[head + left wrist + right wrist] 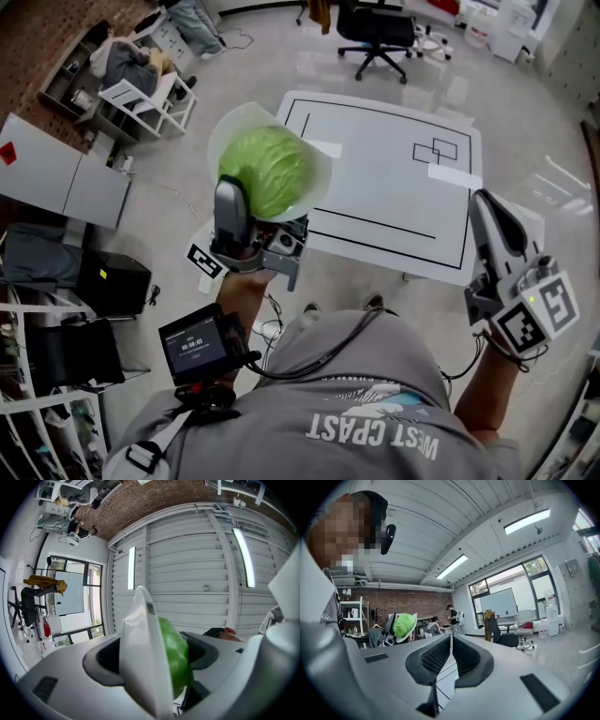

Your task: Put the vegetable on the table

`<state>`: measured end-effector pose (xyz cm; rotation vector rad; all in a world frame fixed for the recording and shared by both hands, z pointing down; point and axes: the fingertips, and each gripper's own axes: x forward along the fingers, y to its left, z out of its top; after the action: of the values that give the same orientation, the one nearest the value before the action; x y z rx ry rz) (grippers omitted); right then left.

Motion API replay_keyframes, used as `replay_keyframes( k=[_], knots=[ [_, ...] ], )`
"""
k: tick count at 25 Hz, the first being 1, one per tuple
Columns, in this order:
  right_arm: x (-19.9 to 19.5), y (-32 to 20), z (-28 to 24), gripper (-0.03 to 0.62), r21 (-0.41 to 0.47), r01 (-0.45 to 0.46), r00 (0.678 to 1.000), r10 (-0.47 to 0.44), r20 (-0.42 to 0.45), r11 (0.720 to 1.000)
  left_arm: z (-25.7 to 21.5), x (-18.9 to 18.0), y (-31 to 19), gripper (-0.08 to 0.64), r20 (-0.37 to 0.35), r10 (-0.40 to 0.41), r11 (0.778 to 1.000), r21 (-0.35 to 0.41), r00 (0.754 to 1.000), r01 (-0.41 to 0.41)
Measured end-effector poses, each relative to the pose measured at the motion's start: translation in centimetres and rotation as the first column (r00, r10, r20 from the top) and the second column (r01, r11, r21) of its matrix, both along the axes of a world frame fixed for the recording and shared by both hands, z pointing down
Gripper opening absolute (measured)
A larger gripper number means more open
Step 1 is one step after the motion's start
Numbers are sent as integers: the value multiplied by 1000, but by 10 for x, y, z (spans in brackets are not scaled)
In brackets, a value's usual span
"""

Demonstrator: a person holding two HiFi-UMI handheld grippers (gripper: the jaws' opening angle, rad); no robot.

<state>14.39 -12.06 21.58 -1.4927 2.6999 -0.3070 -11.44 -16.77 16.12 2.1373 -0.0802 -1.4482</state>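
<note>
The cabbage [272, 173] is leafy with a soft waxy sheen, set against a smooth, glossy white plate [228, 131]. The left gripper [261, 223] and right gripper [451, 641] are matt grey plastic with black ribbed pads [430, 663]. The worktop [394, 187] is matt white. The floor [234, 66] is polished and reflective. The shirt [356, 394] is grey cloth.

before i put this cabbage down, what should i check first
1. Left gripper clamped on the cabbage and its white plate: ok.
2. Cabbage over the table: cannot tell, it hangs by the left edge.
3. Nothing standing inside the table's black outline: ok.
4. Right gripper shut, empty and apart from the cabbage: ok.
</note>
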Motion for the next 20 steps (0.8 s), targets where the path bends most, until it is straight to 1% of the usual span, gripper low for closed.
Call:
replay_keyframes(
  k=[3,7,11,15,20],
  knots=[
    [15,-5,2,8,-6,32,999,-32,3,999,5,15,1,368,10,-30,999,-15,1000,30],
    [39,-10,5,8,-6,43,999,-43,14,999,6,35,2,368,18,-53,998,-19,998,53],
    [45,-12,7,8,-6,58,998,-58,27,998,6,42,4,368,38,-62,998,-21,997,63],
    [49,-12,7,8,-12,64,997,-63,33,998,1,48,4,368,41,-58,998,-22,997,59],
    [50,-12,15,8,-33,39,998,-38,42,999,8,52,-1,368,52,-30,999,-37,998,32]
  ],
)
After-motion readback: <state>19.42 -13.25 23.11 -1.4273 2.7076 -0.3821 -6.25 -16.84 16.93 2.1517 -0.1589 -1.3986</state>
